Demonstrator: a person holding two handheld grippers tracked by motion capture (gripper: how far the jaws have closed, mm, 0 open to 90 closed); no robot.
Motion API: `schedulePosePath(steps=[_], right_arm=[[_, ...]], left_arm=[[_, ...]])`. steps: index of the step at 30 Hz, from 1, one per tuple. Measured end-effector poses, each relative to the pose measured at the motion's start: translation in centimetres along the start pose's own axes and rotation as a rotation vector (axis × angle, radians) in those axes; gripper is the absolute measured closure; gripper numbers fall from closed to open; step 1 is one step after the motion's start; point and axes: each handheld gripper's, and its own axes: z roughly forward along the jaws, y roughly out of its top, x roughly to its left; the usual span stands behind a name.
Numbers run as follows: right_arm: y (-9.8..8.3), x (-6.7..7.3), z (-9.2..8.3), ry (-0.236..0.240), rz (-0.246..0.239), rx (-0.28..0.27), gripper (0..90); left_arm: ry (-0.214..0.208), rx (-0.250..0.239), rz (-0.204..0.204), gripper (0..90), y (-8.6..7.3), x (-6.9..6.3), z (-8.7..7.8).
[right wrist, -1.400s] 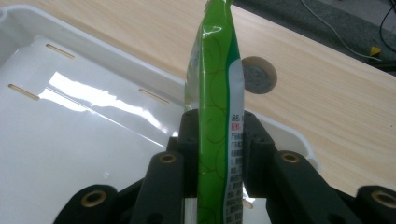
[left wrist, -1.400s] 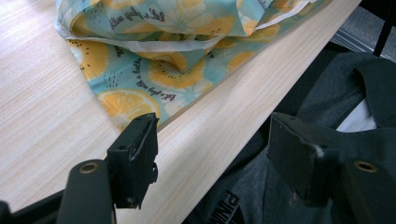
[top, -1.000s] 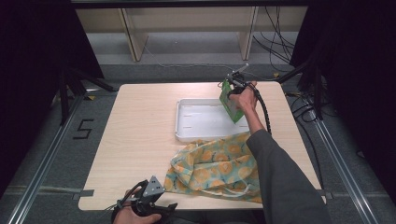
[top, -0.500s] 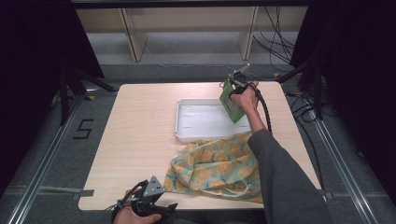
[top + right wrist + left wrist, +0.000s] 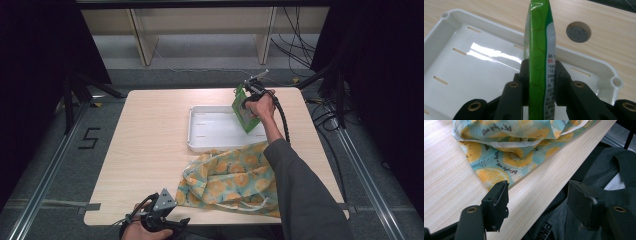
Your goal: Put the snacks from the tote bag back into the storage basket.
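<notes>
The right hand-held gripper (image 5: 248, 100) pinches a flat green snack packet (image 5: 243, 109) over the far right corner of the white plastic tray (image 5: 210, 142), at about one o'clock on the worktop (image 5: 150, 150) in the high view; its jaws have just been closing a little further on the packet, which sits edge-on between the pads in the right gripper view (image 5: 539, 62). The step in hand looks like setting the packet into the tray, and doing it well means lowering it inside the rim, tipping it flat over the slotted floor, and loosening the grip only once the lower edge rests on the plastic, so it does not topple over the wall. The packet hangs on edge, its long axis running from the gripper down toward five o'clock, lower end over the tray; its printed face seems to look toward nine o'clock, though the angle makes this hard to judge. The left hand-held gripper (image 5: 155, 220) waits at the near edge around seven o'clock, jaws spread with nothing between them (image 5: 534, 205), just beside the lemon-print drawstring bag (image 5: 227, 180) crumpled at five o'clock
</notes>
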Motion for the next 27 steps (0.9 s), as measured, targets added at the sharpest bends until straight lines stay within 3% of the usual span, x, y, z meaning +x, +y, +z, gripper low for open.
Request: schedulePosePath(steps=[3,4,6,15,27], right_arm=[[-0.05,-0.11,0.10,-0.002,-0.012,-0.010,73.4],[0.07,0.19,-0.11,0.000,0.039,0.019,71.0],[0.07,0.13,-0.10,-0.025,0.035,0.018,69.1],[0.05,-0.06,-0.06,-0.062,0.031,0.029,66.6],[-0.08,-0.42,0.07,-0.075,0.035,0.034,63.6]], left_arm=[[0.000,0.000,0.000,33.3,-0.01,0.01,-0.01],[-0.001,0.001,0.000,33.3,0.00,0.02,-0.02],[-0.004,0.000,-0.017,33.3,-0.03,-0.09,0.05],[-0.001,0.001,-0.006,33.3,-0.02,-0.04,0.02],[-0.005,0.003,-0.017,33.3,-0.07,-0.08,0.03]])
